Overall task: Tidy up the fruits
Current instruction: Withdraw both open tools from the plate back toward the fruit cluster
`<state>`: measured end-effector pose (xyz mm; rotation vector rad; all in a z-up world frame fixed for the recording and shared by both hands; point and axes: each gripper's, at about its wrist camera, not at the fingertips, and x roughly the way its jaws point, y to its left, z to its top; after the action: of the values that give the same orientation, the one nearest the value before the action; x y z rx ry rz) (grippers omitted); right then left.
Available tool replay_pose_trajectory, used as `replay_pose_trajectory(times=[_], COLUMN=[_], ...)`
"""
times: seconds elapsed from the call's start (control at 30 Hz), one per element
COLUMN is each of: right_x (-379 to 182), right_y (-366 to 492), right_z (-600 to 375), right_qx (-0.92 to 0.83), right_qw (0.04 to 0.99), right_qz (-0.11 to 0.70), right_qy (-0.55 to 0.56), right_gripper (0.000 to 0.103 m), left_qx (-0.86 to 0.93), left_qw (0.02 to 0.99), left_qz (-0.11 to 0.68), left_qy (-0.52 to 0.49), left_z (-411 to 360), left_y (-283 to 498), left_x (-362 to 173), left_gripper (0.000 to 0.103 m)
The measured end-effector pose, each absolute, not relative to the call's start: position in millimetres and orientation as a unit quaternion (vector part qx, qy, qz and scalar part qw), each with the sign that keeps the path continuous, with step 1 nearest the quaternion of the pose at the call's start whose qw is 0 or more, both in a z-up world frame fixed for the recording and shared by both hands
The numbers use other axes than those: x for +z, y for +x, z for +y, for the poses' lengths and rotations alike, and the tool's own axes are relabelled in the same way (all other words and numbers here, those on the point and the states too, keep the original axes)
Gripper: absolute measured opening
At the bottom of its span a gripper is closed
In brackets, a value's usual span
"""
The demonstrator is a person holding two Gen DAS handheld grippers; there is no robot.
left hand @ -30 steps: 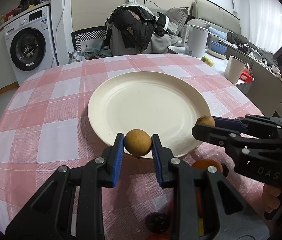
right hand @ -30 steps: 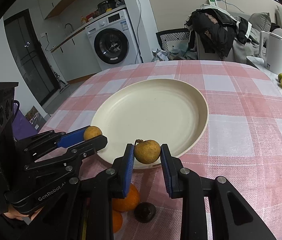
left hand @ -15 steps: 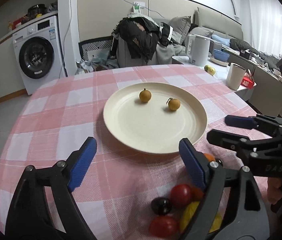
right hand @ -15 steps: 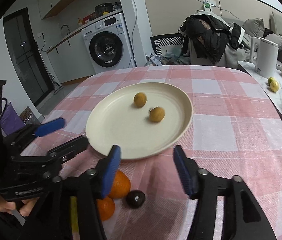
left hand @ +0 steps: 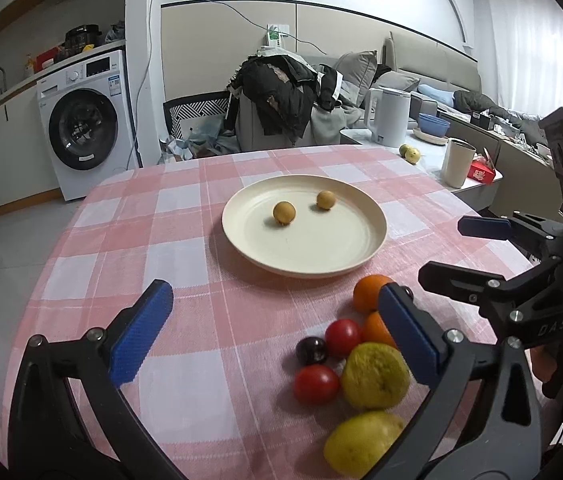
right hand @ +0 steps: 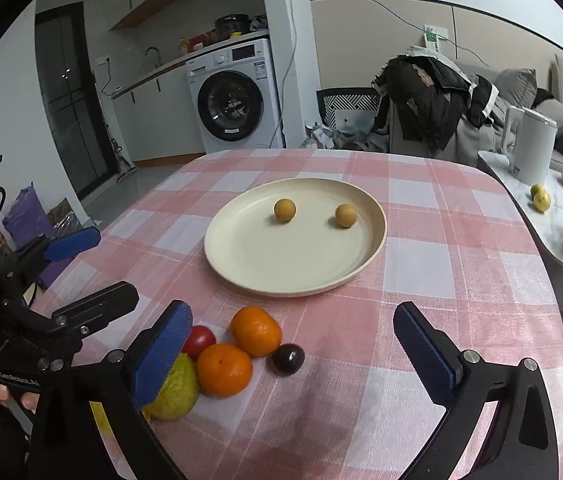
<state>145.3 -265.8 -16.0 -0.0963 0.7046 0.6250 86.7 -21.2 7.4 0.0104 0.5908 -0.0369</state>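
Two small yellow-brown round fruits lie apart on the cream plate, also seen in the right wrist view. My left gripper hangs back from the plate, jaws opening wide with nothing between them. My right gripper does the same, jaws opening and empty. A loose pile sits on the cloth near both: two oranges, a dark round fruit, tomatoes and yellow-green fruits.
The round table has a pink checked cloth. A side counter at the right holds a white kettle, a cup and two yellow fruits. Behind stand a clothes-covered chair and a washing machine.
Both grippers let go of the small fruits they held, which now lie on the plate. Both jaws spread wide, and both grippers drew back and up from the plate.
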Motion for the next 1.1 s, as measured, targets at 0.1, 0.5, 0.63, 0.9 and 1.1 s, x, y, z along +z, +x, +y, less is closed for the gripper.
replay_pose_trajectory(times=[0.1, 0.5, 0.63, 0.9, 1.1], right_x=[-15, -14, -18, -31, -42], right_y=[139, 125, 121, 118, 127], right_z=[-266, -268, -262, -255, -258], right_qx=[0.302, 0.314, 0.322, 0.330, 0.314], right_qw=[0.889, 0.880, 0.872, 0.856, 0.852], right_qz=[0.339, 0.348, 0.356, 0.376, 0.397], right_qy=[-0.051, -0.075, -0.096, -0.130, -0.130], right_gripper=[0.103, 0.103, 0.103, 0.103, 0.103], left_qx=[-0.015, -0.016, -0.018, -0.031, -0.031], left_qw=[0.957, 0.954, 0.953, 0.947, 0.942], left_qz=[0.289, 0.300, 0.303, 0.320, 0.333], left_qy=[0.007, -0.013, -0.010, -0.019, -0.017], left_z=[-23, -21, -24, -24, -27], left_y=[74, 44, 42, 50, 56], left_x=[11, 14, 12, 8, 1], left_gripper=[0.102, 0.102, 0.102, 0.102, 0.102])
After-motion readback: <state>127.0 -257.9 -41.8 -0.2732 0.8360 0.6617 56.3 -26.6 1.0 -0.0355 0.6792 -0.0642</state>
